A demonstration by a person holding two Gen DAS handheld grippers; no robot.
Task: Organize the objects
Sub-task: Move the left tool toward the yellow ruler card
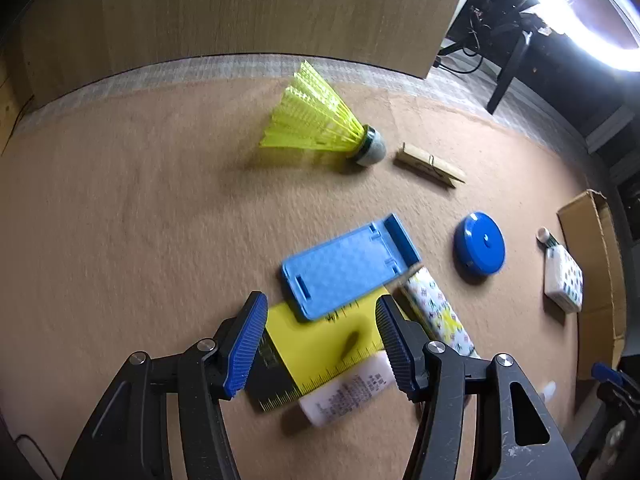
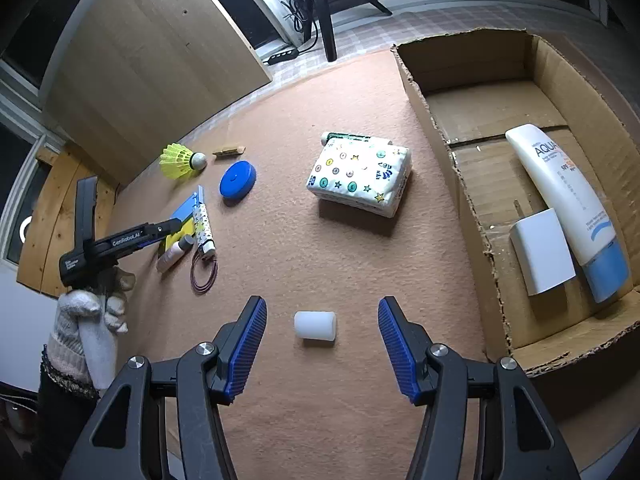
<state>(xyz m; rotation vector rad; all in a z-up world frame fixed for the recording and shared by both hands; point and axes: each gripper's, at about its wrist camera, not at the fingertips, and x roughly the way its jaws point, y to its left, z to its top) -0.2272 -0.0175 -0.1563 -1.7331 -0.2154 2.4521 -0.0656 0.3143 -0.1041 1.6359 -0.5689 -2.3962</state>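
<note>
Blue phone stand (image 1: 348,266) atop yellow ruler (image 1: 320,344)

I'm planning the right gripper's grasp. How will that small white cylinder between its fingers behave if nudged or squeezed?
The white cylinder lies on its side on the felt mat, so a nudge would probably roll it. It looks small and likely light. The open right gripper straddles it.

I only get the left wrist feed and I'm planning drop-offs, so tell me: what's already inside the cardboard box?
Observer: A white sunscreen tube with a blue cap and a white charger block lie in the cardboard box.
Operator: Where's the right gripper?
Observer: The right gripper is open, with a small white cylinder lying on the mat between its fingers.
Operator: Anything near my bottle I can't see?
Observer: A dark red rubber band loop lies just past the patterned tube.
</note>
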